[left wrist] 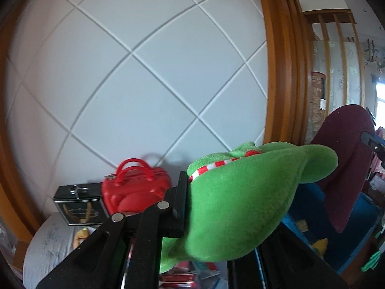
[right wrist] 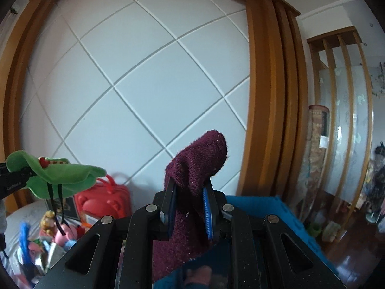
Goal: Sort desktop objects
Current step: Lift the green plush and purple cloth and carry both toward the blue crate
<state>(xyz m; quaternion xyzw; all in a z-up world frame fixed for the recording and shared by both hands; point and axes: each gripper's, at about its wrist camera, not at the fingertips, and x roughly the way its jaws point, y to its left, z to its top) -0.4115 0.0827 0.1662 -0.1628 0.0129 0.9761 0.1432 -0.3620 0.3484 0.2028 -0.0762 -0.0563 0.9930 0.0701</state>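
Note:
My left gripper (left wrist: 216,200) is shut on a green felt hat (left wrist: 240,200) with a red-and-white striped band, held up in the air; the hat hides the right finger. The hat also shows at the left of the right wrist view (right wrist: 60,175), with black cords hanging from it. My right gripper (right wrist: 189,202) is shut on a maroon knitted cloth (right wrist: 195,168) that sticks up between the blue-padded fingers and hangs down below. The cloth shows in the left wrist view (left wrist: 346,159) too, above the blue bin (left wrist: 361,219).
A blue bin (right wrist: 264,204) lies just beyond my right gripper. On the table at left stand a red toy suitcase (left wrist: 134,190) and a black box (left wrist: 77,204), with several small toys (right wrist: 55,231) heaped in front. A white tiled wall and wooden frame stand behind.

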